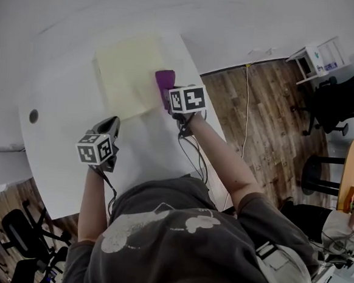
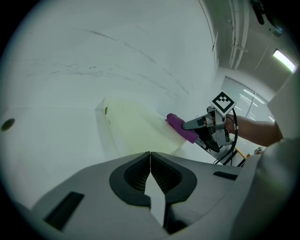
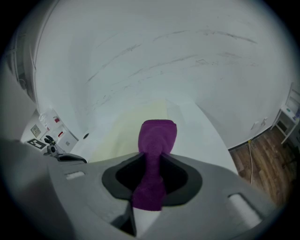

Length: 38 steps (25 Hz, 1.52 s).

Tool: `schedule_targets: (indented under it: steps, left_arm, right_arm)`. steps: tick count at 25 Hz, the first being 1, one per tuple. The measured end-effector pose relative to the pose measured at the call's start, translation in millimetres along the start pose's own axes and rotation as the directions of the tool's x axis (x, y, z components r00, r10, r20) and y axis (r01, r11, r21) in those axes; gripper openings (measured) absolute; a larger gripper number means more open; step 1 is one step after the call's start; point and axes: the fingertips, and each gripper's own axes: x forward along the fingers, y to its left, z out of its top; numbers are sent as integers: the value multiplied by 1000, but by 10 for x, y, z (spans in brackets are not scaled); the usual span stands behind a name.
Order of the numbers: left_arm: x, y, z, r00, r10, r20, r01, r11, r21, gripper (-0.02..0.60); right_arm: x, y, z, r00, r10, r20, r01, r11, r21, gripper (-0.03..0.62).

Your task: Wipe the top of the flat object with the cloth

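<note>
A pale yellow flat board [image 1: 126, 73] lies on the white table [image 1: 53, 158]. My right gripper [image 1: 168, 97] is shut on a folded purple cloth [image 1: 164, 80], whose free end rests at the board's right edge. In the right gripper view the purple cloth [image 3: 154, 150] runs out between the jaws over the board [image 3: 126, 129]. My left gripper [image 1: 109, 129] hovers over bare table near the board's front left corner, jaws shut with nothing between them. The left gripper view shows the board [image 2: 136, 129], the cloth [image 2: 182, 129] and the right gripper [image 2: 206, 129] beyond.
A small dark hole [image 1: 33, 116] marks the table at the left. Wooden floor [image 1: 264, 120] lies to the right with a cable [image 1: 247, 107], black office chairs [image 1: 342, 102] and a white shelf unit [image 1: 317, 60]. The table ends close to the board's right side.
</note>
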Motion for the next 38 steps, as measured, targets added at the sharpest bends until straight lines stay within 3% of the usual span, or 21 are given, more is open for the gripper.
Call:
schedule_targets:
  steps: [14,26,33,38]
  left_arm:
    - [-136,34,-28,997,-73,3,73,997,22,2]
    - [-664,453,-156,993,-114,23,113,992,53,2]
    - [-837,523,-256,985,-174,6,172,977,129,2]
    - [-905,539,-261,978,-208,-4,207,969,133,2]
  right_arm:
    - [-227,-274,-101,990,-138,30,132,981,139,99]
    - [-307,340,-241,978,-191,86,174,968,179,98]
    - [-368,698,-447,971,-215,102,191,959,208,98]
    - [-469,862,-515,968,-221,116,190,954,232,98]
